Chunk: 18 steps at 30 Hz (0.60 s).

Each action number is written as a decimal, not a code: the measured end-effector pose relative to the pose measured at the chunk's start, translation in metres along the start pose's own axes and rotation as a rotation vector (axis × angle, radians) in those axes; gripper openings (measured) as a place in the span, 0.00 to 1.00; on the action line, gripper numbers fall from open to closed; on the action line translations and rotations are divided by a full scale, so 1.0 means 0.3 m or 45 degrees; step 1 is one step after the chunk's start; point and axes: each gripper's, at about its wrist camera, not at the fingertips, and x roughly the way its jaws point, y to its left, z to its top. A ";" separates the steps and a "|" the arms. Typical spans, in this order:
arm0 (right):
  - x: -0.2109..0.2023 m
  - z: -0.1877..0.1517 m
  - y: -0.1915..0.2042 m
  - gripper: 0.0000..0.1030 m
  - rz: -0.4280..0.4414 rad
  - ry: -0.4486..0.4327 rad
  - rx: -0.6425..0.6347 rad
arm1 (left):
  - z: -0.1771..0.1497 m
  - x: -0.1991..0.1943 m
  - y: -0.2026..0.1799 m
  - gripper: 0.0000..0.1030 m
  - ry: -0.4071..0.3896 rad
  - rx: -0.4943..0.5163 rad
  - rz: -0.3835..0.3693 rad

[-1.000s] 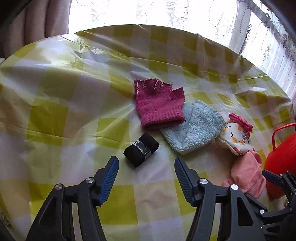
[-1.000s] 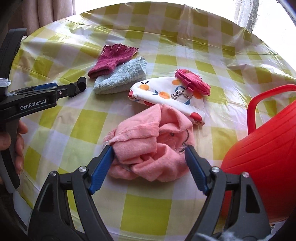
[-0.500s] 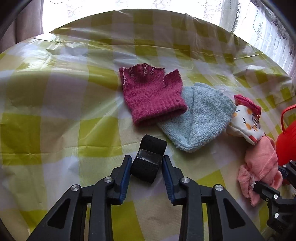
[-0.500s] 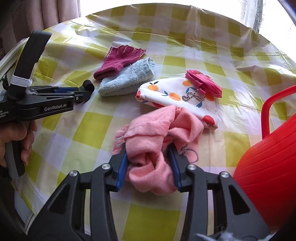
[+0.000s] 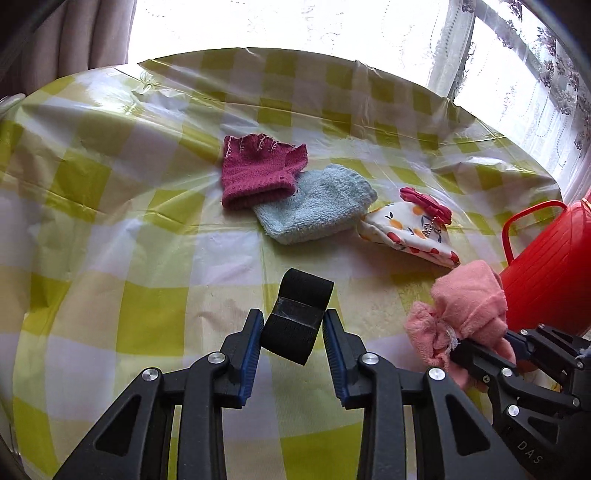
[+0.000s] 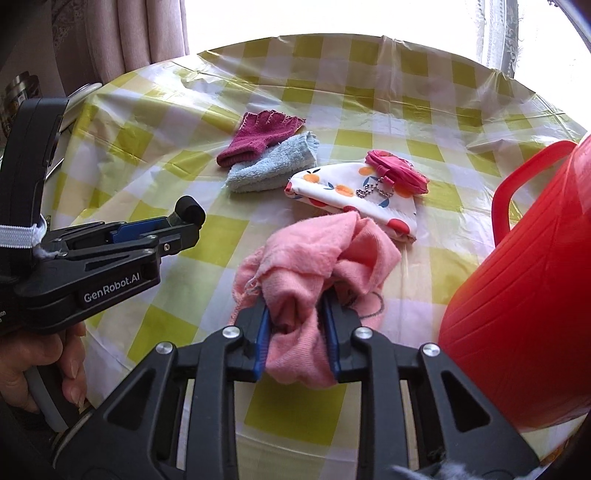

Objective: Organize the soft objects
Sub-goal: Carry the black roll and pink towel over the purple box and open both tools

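Both fingers, wide apart a second ago, left gripper (image 5: pixel 293 326) pinching black band (image 5: pixel 298 320), right gripper (image 6: pixel 297 321) closing on pink cloth (image 6: pixel 317 266).

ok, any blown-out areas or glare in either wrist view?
Left wrist: window behind the table is blown out white, and the plastic tablecloth shows sheen near its far edge. Right wrist: same overexposed window, strong fisheye bending at the edges.

The table (image 5: pixel 110 258) wears a glossy, wrinkled plastic cover. The maroon glove (image 5: pixel 258 171) is knitted wool, the blue sock (image 5: pixel 314 206) fluffy terry, the pink cloth (image 6: pixel 314 266) soft fleece. The black strap roll (image 5: pixel 299 317) looks matt, woven elastic. The red basket (image 6: pixel 524 314) is smooth, ribbed plastic.
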 end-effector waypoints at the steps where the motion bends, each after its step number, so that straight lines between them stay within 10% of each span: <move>1: -0.015 -0.011 0.002 0.28 0.001 -0.009 -0.008 | -0.015 -0.015 -0.012 0.33 -0.011 -0.012 0.006; 18: -0.288 -0.160 -0.049 0.28 0.024 -0.080 -0.049 | -0.185 -0.254 -0.167 0.33 -0.147 -0.156 -0.037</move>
